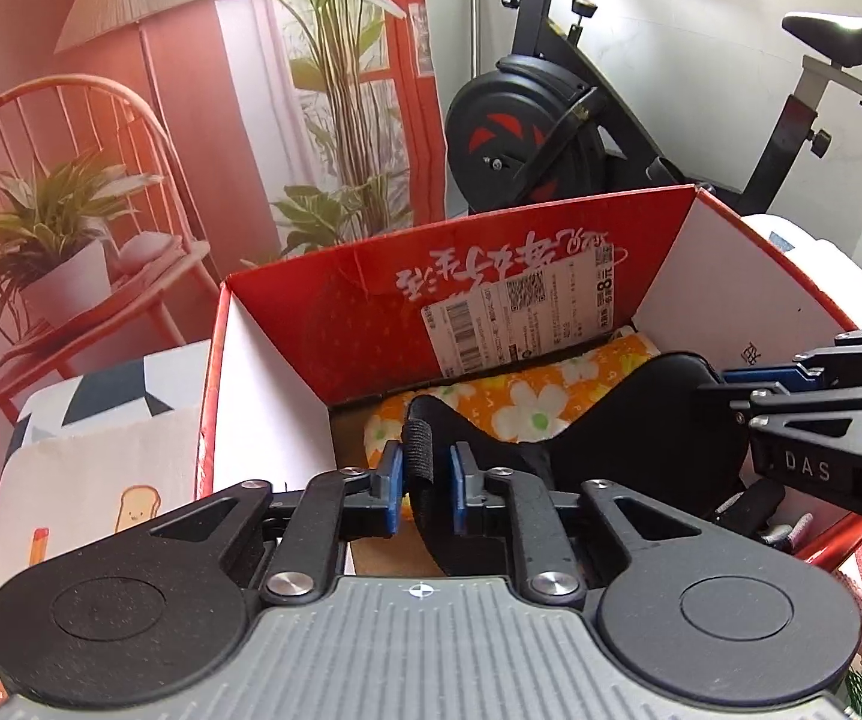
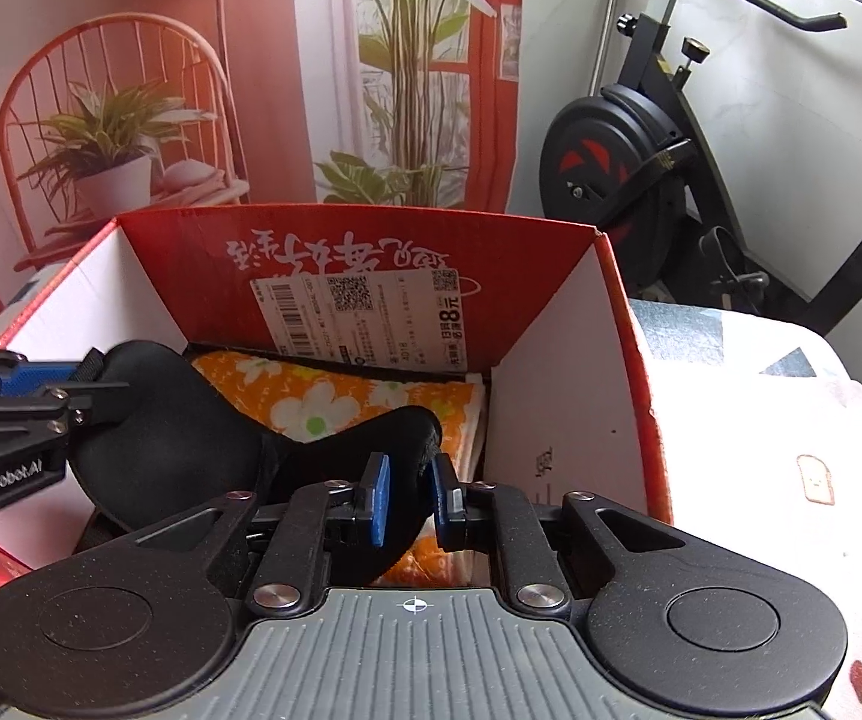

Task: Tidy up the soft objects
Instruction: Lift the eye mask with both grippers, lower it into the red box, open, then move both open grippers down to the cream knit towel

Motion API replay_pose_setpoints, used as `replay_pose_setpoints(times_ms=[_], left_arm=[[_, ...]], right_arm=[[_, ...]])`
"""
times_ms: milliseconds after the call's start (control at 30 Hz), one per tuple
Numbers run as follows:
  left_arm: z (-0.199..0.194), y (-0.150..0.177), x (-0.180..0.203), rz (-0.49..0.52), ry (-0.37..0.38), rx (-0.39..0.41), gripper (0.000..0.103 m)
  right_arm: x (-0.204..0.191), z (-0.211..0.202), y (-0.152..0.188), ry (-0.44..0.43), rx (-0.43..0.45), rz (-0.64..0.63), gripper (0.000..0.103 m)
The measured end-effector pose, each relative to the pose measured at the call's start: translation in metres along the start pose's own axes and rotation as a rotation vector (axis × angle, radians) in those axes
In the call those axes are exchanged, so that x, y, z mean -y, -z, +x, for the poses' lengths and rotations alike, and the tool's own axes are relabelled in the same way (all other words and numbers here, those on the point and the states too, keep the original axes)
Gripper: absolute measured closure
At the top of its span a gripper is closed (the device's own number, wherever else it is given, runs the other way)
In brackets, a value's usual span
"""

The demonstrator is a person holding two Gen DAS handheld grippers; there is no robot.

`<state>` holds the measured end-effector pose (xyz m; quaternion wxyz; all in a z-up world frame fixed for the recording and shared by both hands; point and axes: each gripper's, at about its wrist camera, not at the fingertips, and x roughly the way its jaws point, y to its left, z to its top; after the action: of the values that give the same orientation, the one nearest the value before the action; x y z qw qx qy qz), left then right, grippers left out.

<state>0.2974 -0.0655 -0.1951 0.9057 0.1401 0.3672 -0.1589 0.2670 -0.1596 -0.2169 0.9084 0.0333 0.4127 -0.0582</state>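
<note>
Both grippers at the black eye mask, over the red box.

Left gripper point(image 1: 425, 480) straddles the eye mask point(image 1: 640, 420) strap end, blue pads slightly off it, not clamped. Right gripper point(image 2: 410, 495) sits at the other end; can't tell whether its pads still press. Mask spans the red box point(image 1: 371, 300), above the orange flower towel point(image 1: 520, 402) inside.

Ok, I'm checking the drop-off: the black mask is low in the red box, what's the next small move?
Probably widen the left gripper and right gripper, then back out: the black mask seems to rest on the floral towel in the red box, its strap slack between the left pads.
</note>
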Motion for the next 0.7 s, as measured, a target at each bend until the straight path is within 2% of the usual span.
replay_pose_setpoints(times_ms=[67,100,167,400,700], left_arm=[[-0.003,-0.001,-0.001,0.006,-0.022,0.011,0.056],[-0.006,-0.001,-0.002,0.002,-0.025,0.021,0.054],[-0.013,-0.002,-0.006,-0.011,-0.016,0.03,0.054],[-0.056,0.006,-0.015,-0.06,0.029,0.072,0.054],[-0.124,0.044,-0.012,-0.072,0.093,0.114,0.05]], right_arm=[[-0.002,-0.006,0.0,0.043,0.017,-0.029,0.082],[-0.001,-0.009,0.0,0.044,0.032,-0.039,0.082],[0.001,-0.017,-0.001,0.045,0.05,-0.042,0.078],[0.01,-0.055,0.003,-0.005,0.101,-0.016,0.077],[0.008,-0.119,0.037,-0.092,0.152,0.033,0.076]])
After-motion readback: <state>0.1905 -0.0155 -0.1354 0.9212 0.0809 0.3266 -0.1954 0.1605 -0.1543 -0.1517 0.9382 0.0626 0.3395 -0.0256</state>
